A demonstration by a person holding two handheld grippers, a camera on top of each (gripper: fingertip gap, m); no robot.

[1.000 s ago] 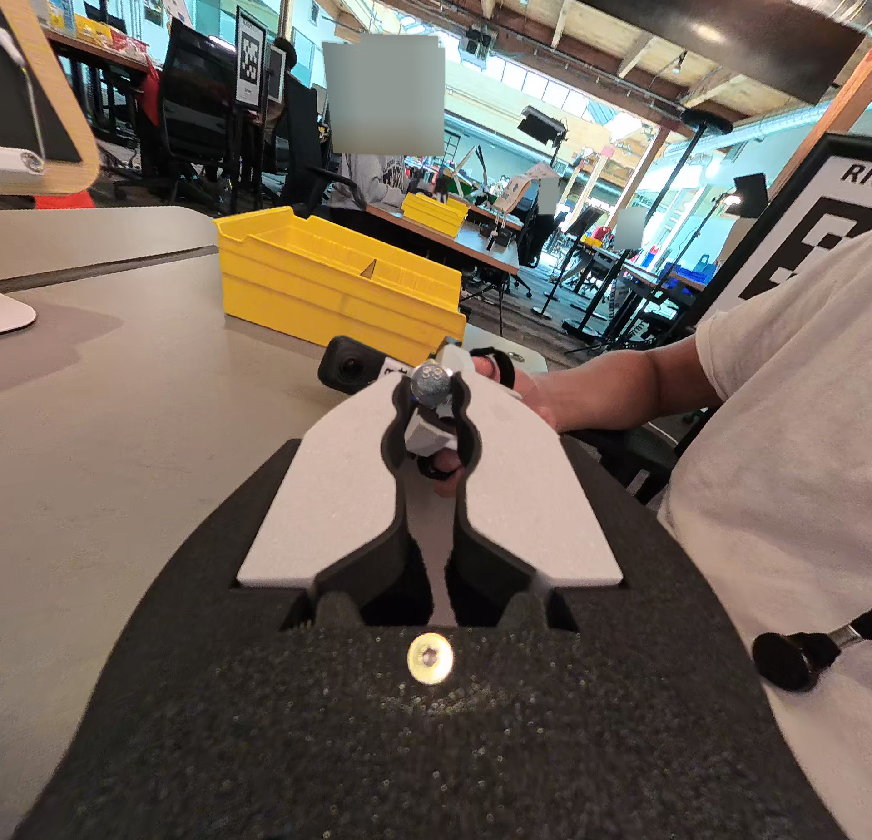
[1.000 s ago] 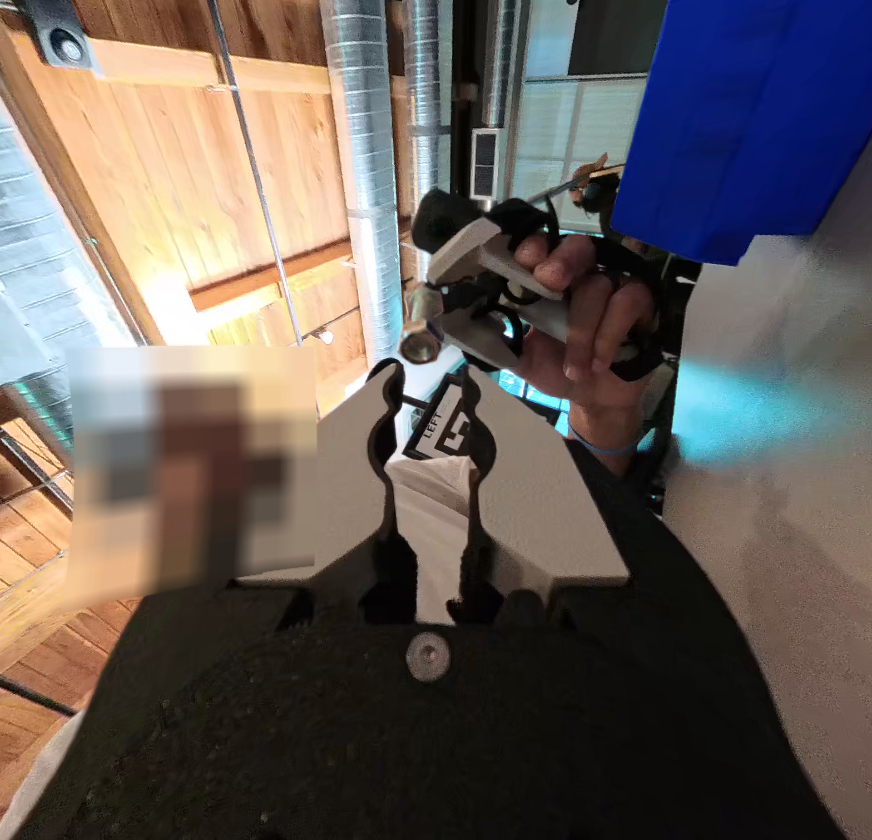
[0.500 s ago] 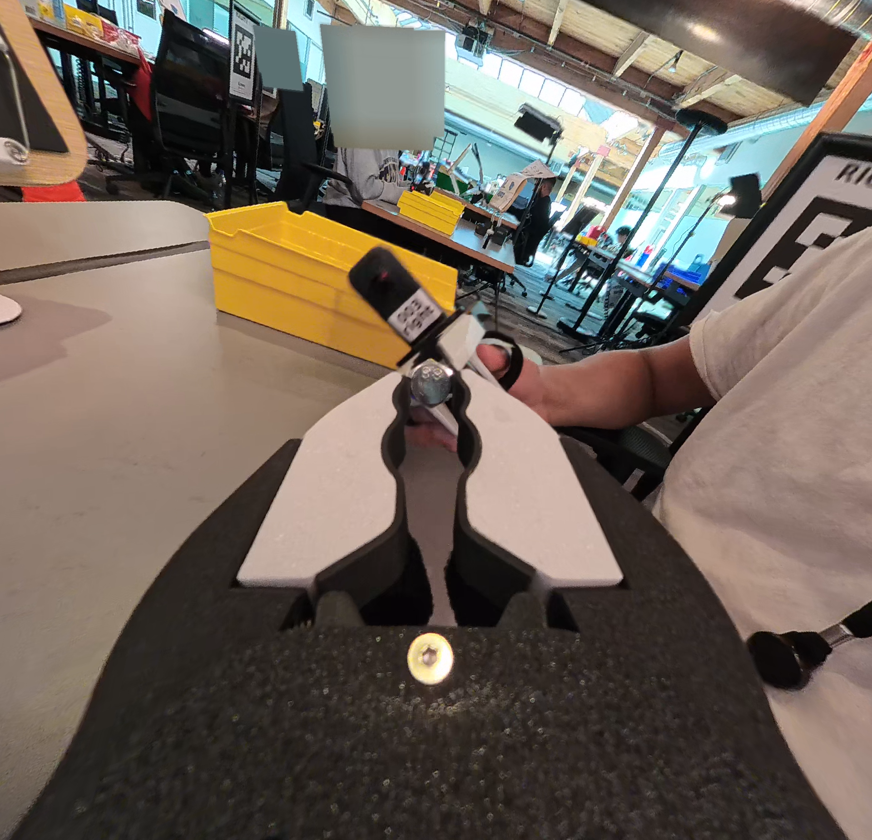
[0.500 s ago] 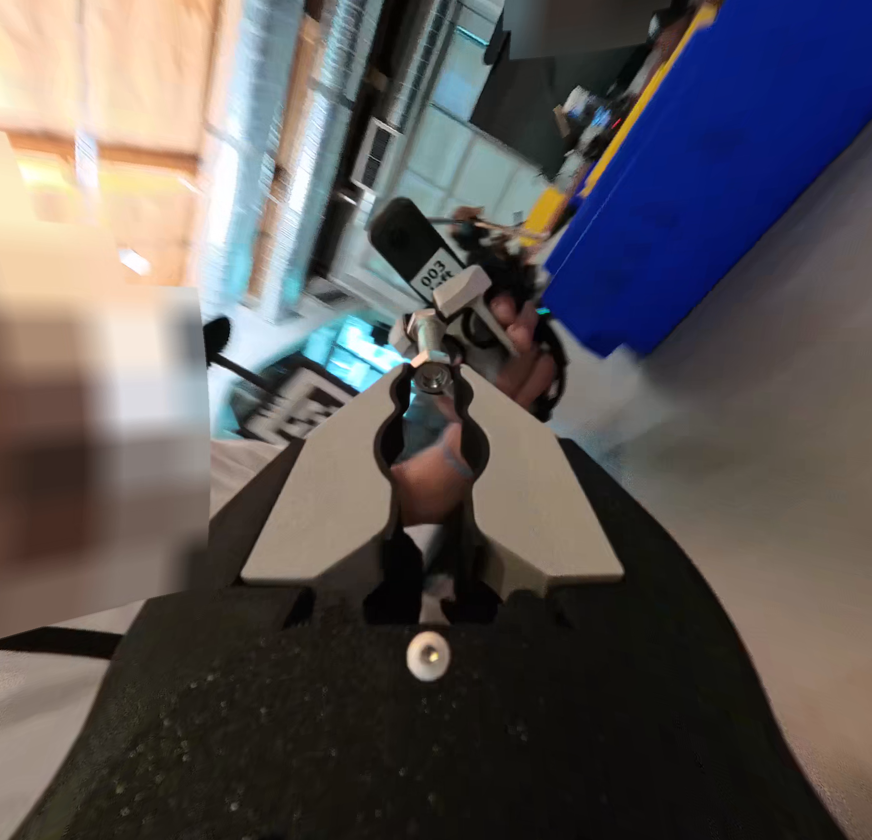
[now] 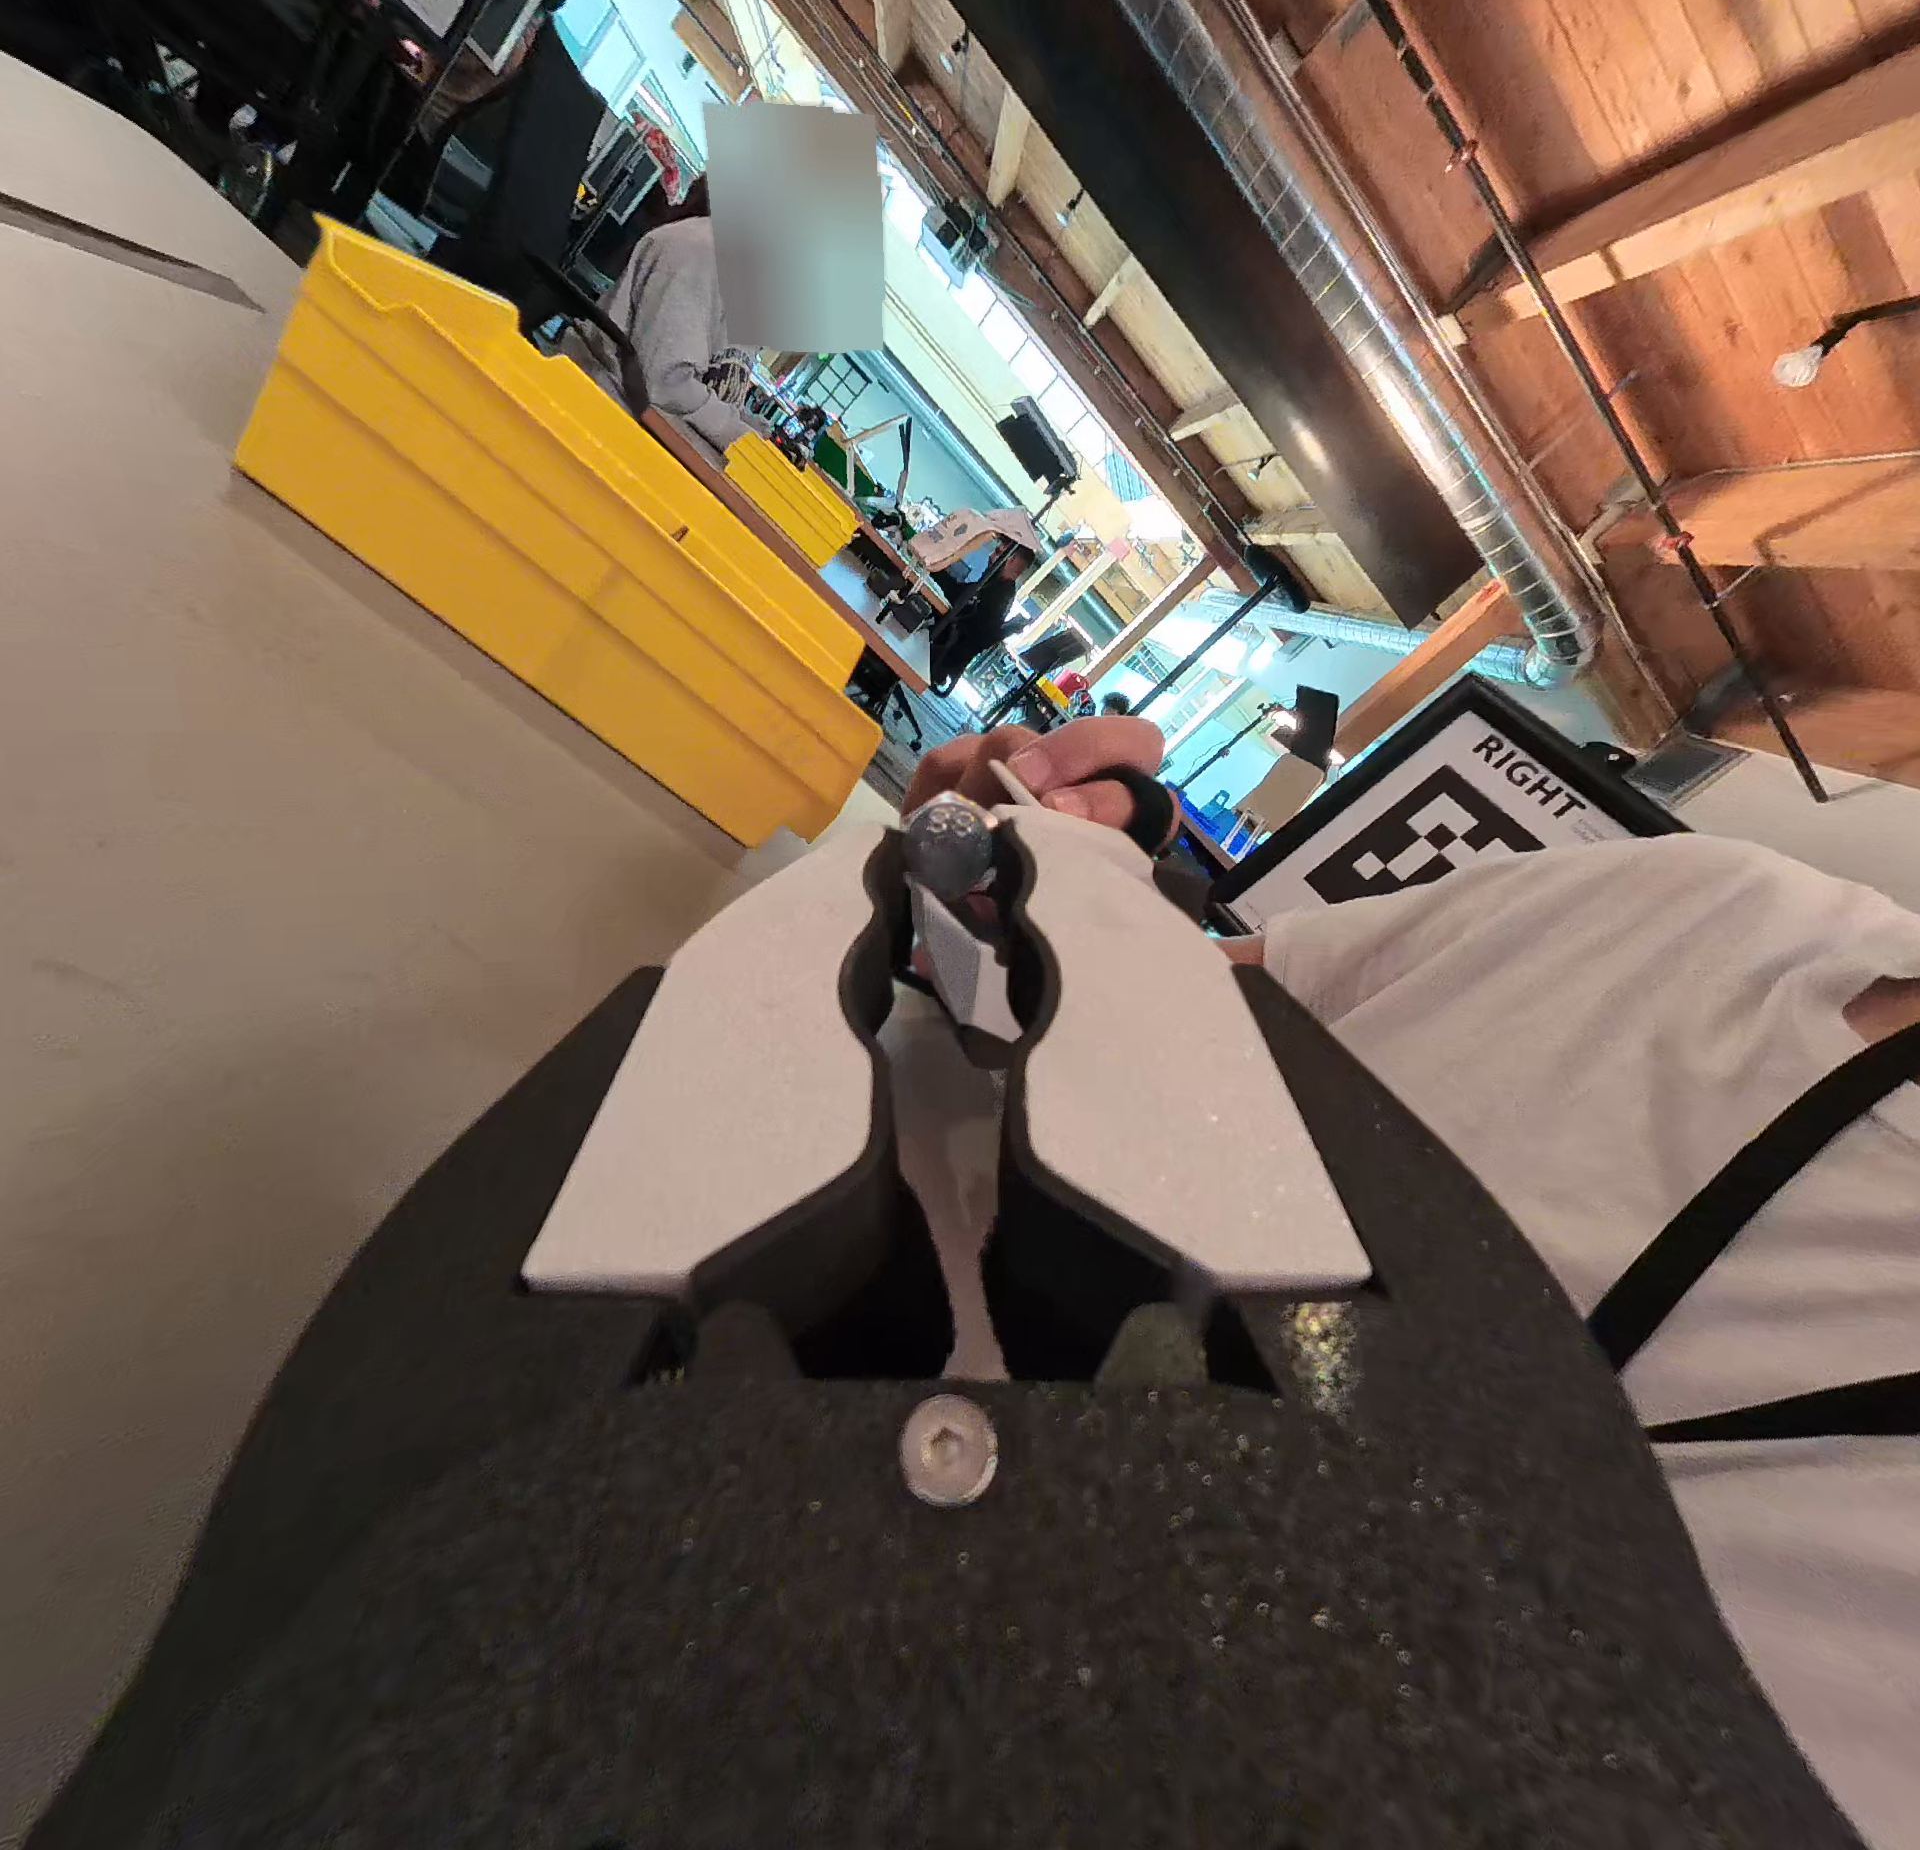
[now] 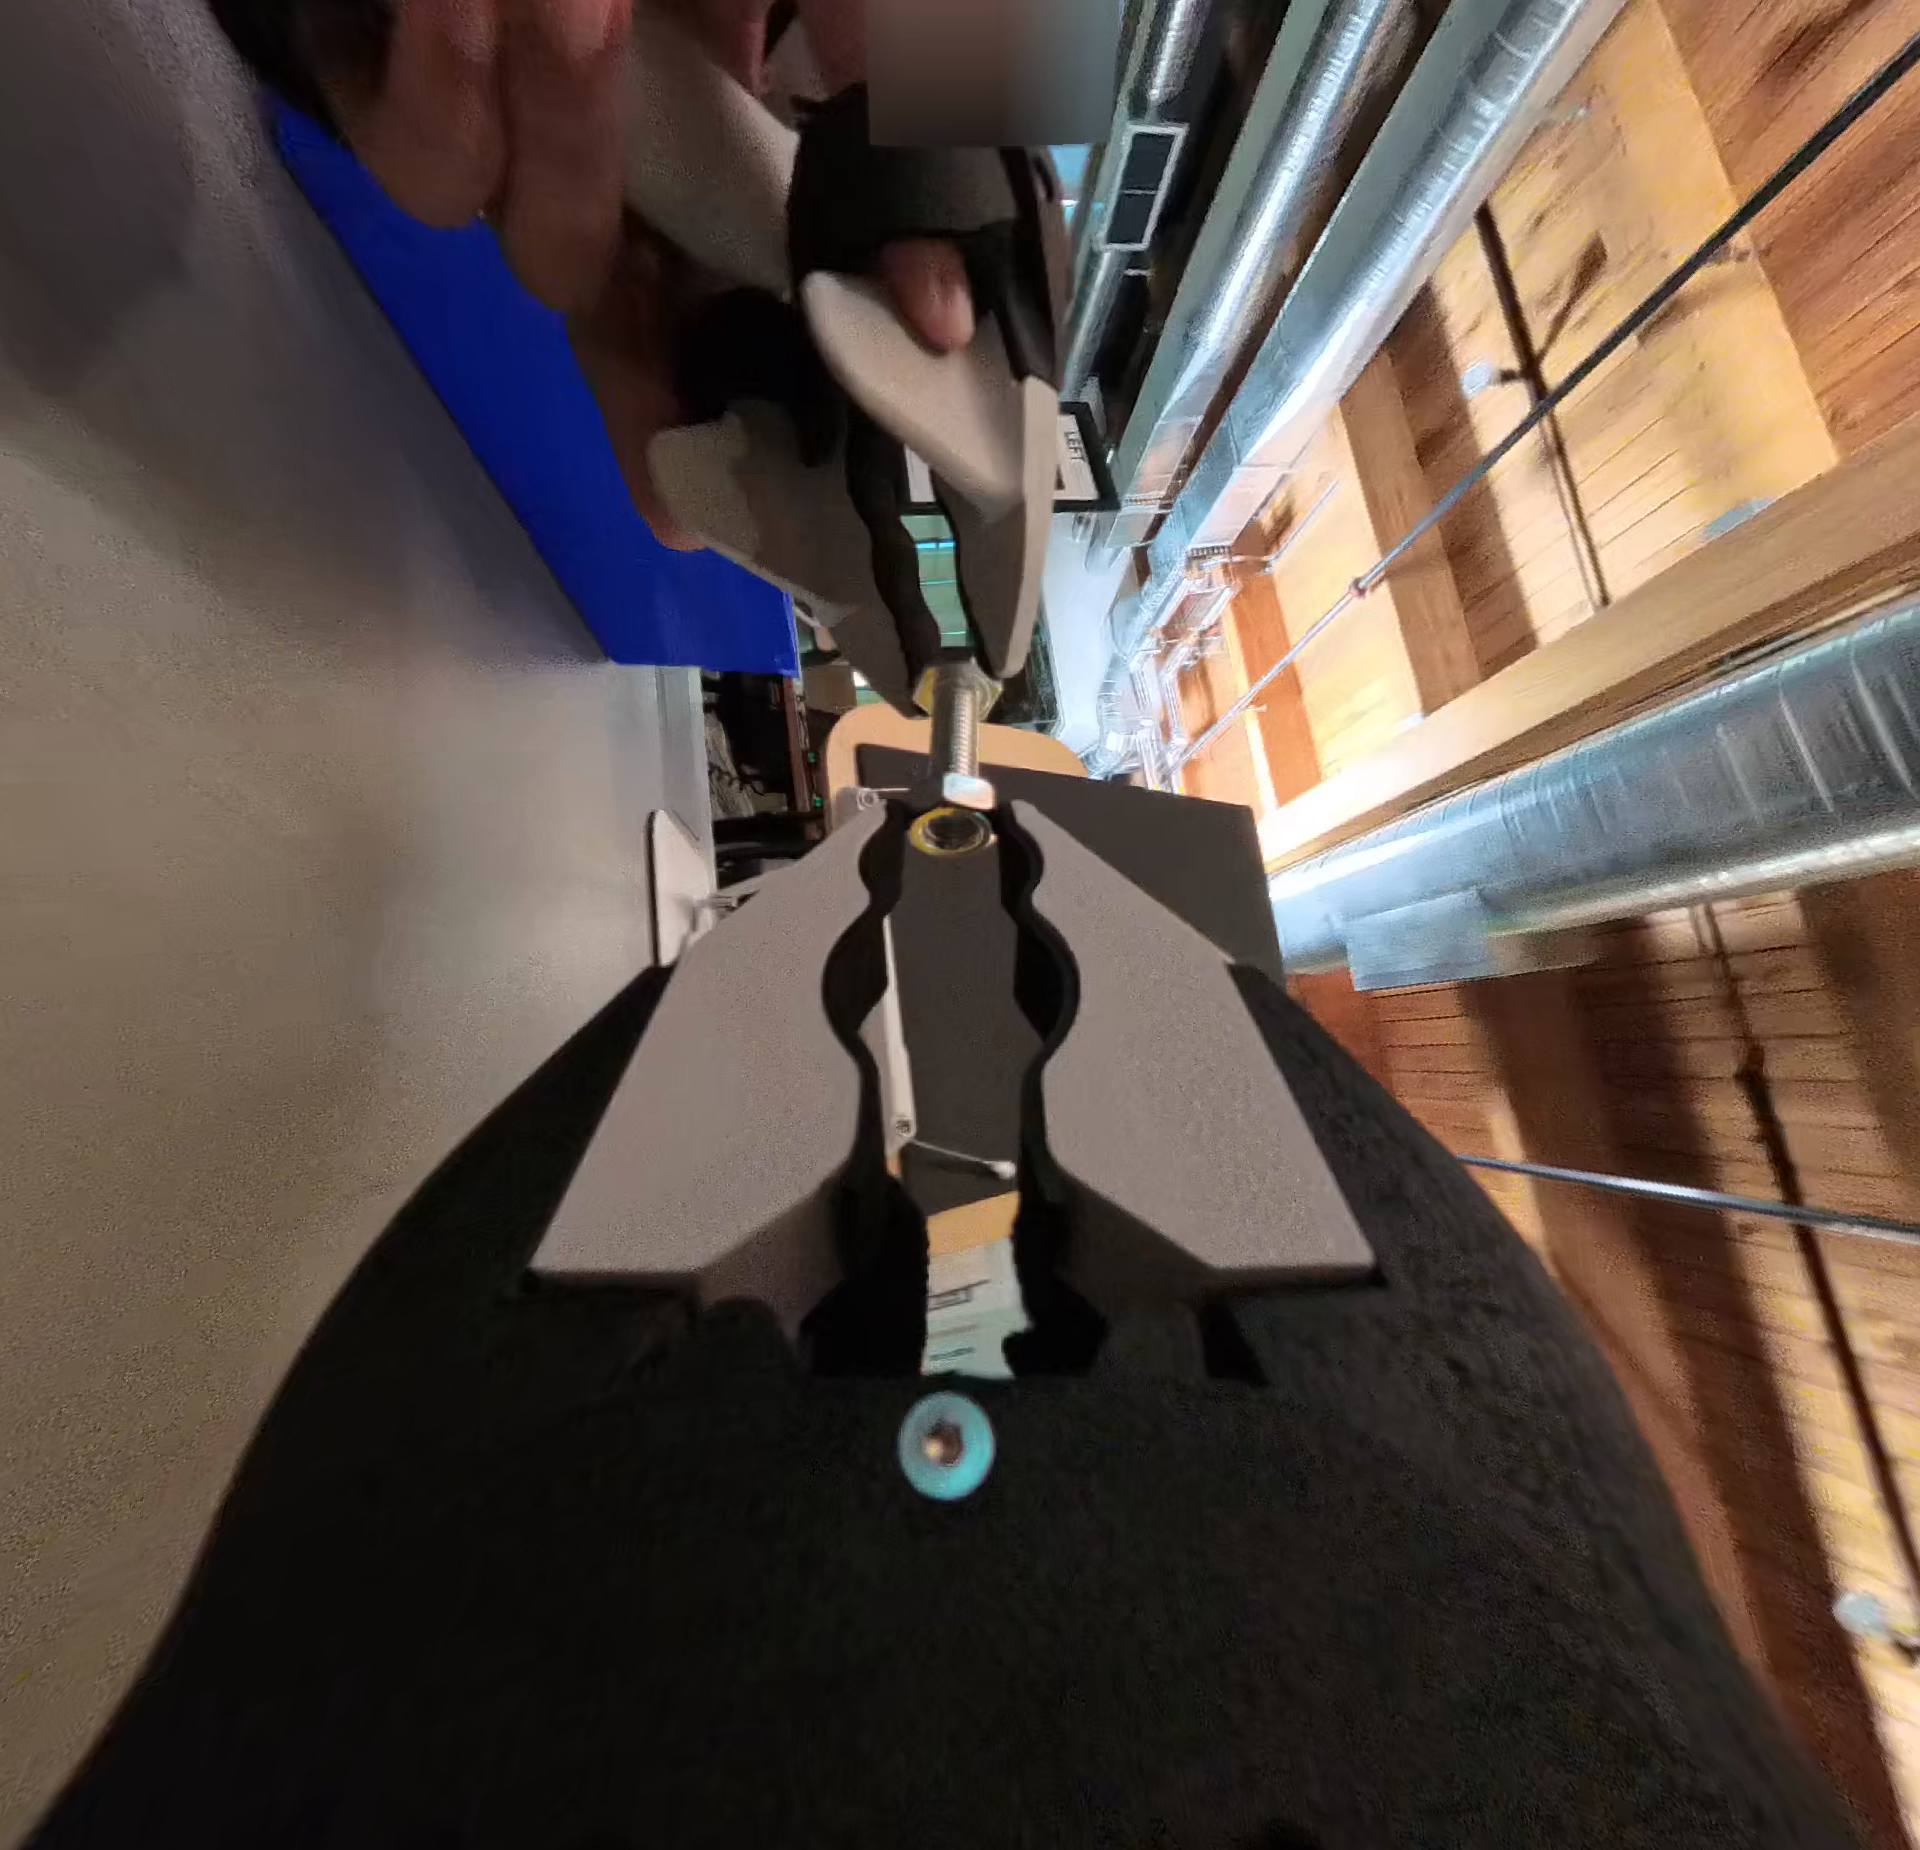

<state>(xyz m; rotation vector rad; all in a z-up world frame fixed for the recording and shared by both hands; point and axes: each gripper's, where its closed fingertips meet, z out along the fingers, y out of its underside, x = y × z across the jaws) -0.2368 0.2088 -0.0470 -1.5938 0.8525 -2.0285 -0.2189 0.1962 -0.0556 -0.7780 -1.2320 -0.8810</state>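
The left gripper (image 5: 948, 850) pinches the head of a steel bolt (image 5: 948, 846) between its fingertips, jaws narrow, pads pressing on both sides. In the right wrist view that bolt's threaded shank (image 6: 958, 725) points down toward 6 o'clock, where the right gripper (image 6: 948, 830) clamps a brass-coloured nut (image 6: 948, 830), its bore facing the camera — seemingly so shank and nut line up. A yellow bin (image 5: 540, 553) sits on the table (image 5: 260, 865) at 10 o'clock, a blue bin (image 6: 540, 429) at 11.
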